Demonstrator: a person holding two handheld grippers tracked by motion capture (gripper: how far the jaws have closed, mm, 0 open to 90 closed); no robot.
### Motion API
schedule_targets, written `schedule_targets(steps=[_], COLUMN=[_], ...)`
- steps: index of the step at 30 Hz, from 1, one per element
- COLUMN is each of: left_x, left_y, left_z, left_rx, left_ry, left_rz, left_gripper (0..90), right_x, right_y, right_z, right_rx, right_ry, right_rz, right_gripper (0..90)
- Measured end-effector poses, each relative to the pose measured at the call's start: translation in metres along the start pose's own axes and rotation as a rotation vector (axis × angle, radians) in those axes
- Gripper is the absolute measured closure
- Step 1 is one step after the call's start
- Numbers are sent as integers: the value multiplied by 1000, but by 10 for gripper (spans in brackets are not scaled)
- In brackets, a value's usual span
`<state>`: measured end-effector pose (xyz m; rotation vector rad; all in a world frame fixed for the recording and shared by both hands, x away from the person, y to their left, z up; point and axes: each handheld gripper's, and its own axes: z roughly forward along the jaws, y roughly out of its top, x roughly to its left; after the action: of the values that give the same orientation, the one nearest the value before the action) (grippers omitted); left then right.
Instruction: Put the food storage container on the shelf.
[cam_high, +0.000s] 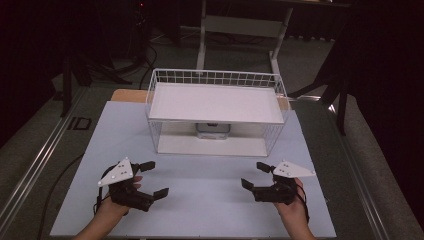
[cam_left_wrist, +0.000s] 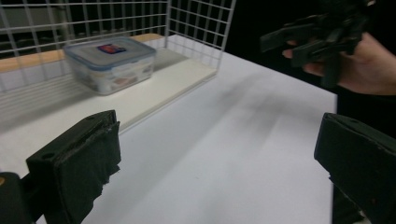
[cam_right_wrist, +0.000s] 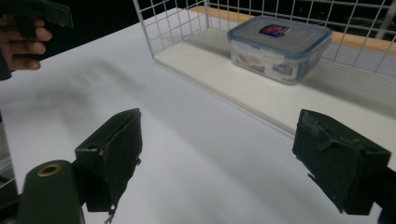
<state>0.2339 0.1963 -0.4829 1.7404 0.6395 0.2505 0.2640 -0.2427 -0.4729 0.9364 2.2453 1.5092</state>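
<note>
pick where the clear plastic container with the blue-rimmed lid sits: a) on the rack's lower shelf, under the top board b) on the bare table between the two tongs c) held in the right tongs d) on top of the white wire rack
a: the container rests on the lower shelf of the wire rack, beneath its top board, while the left tongs and right tongs stand open and empty over the table.

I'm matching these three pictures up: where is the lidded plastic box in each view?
High view: the box sits centre, on the lower shelf of the wire rack, mostly hidden under the top shelf.
Left gripper view: the box is upper left, inside the rack.
Right gripper view: the box is upper right, inside the rack.
Shared landmark: the rack's white lower shelf on which the box stands.
</note>
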Motion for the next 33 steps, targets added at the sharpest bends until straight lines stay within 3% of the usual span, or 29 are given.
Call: schedule_targets(steps=[3, 5, 10, 16, 20, 23, 25, 29, 33], left_x=[1, 1, 0, 2, 3, 7, 8, 12, 14], left_y=[-6, -8, -12, -17, -18, -20, -21, -24, -25], left_z=[-2, -3, 0, 2, 2, 3, 3, 3, 2], left_rx=[9, 22, 28, 18, 15, 24, 30, 16, -8], left_ry=[-4, 0, -9, -32, 3, 34, 57, 57, 83], left_rz=[-8, 2, 25, 38, 41, 29, 18, -16, -13], left_gripper=[13, 13, 13, 13, 13, 13, 13, 13, 13], right_x=[0, -2, -6, -14, -20, -24, -26, -32, -36], right_y=[-8, -12, -16, -23, -30, -32, -34, -36, -34], right_z=[-4, -8, -14, -18, -15, -14, -14, -14, -19], right_rx=[9, -3, 11, 18, 36, 47, 40, 56, -6], right_ry=[6, 22, 11, 45, 53, 28, 17, -32, -59], right_rz=[-35, -32, -80, -94, -71, -64, -33, -14, -4], right_gripper=[158, 158, 160, 160, 162, 161, 161, 160, 151])
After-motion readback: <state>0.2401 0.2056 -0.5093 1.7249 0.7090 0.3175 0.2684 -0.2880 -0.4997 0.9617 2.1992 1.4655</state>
